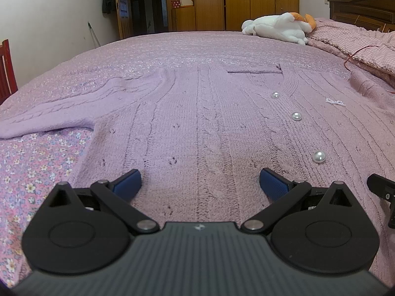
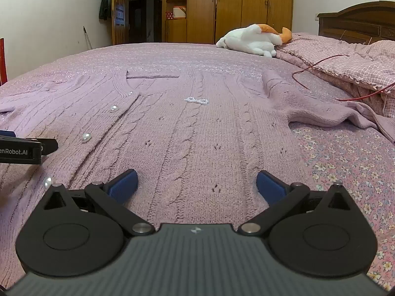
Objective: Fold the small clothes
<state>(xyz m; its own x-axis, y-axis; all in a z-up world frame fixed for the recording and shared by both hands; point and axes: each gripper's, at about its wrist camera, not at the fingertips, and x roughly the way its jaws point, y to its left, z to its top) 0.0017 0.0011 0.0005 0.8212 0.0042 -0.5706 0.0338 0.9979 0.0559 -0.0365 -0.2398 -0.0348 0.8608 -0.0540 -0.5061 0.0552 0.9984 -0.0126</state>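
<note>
"enRobot.AI" on left gripper (image 2: 24,149)

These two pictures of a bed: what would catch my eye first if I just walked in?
A lilac knitted cardigan with pearl buttons lies spread flat on the flowery bedspread, sleeves out to both sides. Low over its hem hang the left gripper and right gripper, both open with blue pads. Far back, a white stuffed toy lies beside the checked quilt.

Each hand-held gripper (image 1: 200,185) (image 2: 196,183) is built with a ribbed grey body, black linkages, silver rivets and blue pads (image 1: 128,183).
</note>
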